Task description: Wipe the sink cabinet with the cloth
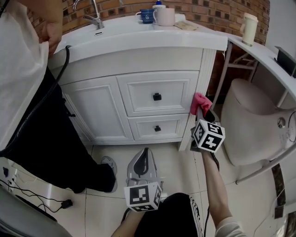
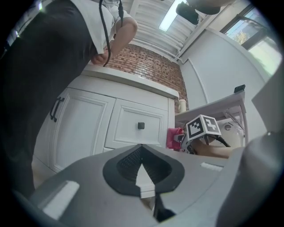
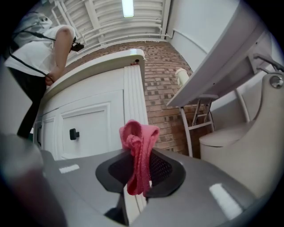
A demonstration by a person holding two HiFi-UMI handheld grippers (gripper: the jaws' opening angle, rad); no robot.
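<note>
Grip of right gripper (image 3: 137, 179) (image 1: 205, 112) closed on bunched pink fabric cloth (image 3: 138, 146) (image 1: 200, 102), with knotted wad standing beyond the fingertips and loose tail hanging between the dark ribbed pads (image 3: 162, 166).

Directly ahead of those jaws, and against the cloth as far as the head view shows: fluted front corner post (image 1: 203, 78) (image 3: 133, 95) of white panelled sink cabinet (image 1: 99, 109), contact at about the level of the seam between the two drawers.

To that gripper's left: upper drawer (image 1: 157, 88) and lower drawer (image 1: 157, 121), each with a small black square knob.

Above it: white basin top (image 1: 138, 37) bearing chrome tap (image 1: 92, 16), blue mug (image 1: 147, 16) and white mug (image 1: 165, 16).

To its right: red brick wall (image 1: 222, 14), white shelf on metal legs (image 1: 259, 53) with pale lidded cup (image 1: 249, 28), and rounded beige toilet-like fixture (image 1: 254, 120).

Behind and to the left of the right gripper, well apart from the cabinet: left gripper (image 1: 145, 152) (image 2: 142, 148), low over pale tiled floor (image 1: 180, 171), jaws together at the tips with nothing between them, pointed toward the drawers.

Further left of the left gripper, at the cabinet's far end: standing person in white top and dark trousers (image 1: 27, 92), grey shoe (image 1: 109, 163) on the tiles.
</note>
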